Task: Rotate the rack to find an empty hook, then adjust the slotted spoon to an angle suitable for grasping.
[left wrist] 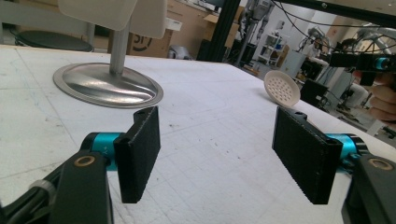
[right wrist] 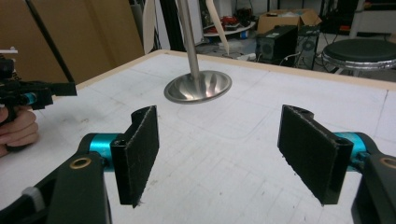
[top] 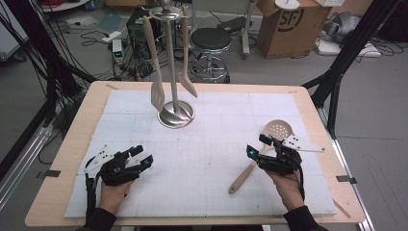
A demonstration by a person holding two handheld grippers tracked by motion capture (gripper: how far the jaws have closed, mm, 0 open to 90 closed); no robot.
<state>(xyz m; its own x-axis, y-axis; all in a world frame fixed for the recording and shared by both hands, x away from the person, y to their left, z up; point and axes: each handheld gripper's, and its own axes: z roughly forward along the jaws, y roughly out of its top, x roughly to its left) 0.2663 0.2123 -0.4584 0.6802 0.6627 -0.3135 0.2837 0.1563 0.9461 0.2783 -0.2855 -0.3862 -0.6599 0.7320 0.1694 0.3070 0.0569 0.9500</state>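
Because the slotted spoon [top: 260,155] lies flat beside the right gripper [top: 260,145], that gripper hovers with jaws wide and empty, apparently for pickup. Left gripper [top: 143,156] waits open, holding nothing; the rack [top: 176,114] has a free hook.

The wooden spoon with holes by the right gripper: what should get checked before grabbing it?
1. Right gripper open: ok, its jaws stand wide with nothing between them.
2. Round-headed wooden slotted spoon flat on the white foam mat: ok.
3. Jaws lined up on either side of the handle: cannot tell; the hand covers it in the high view.
4. Left gripper out of the way: ok, open and far to the left.
5. Silver metal utensil stand clear of the spoon: ok, well apart.
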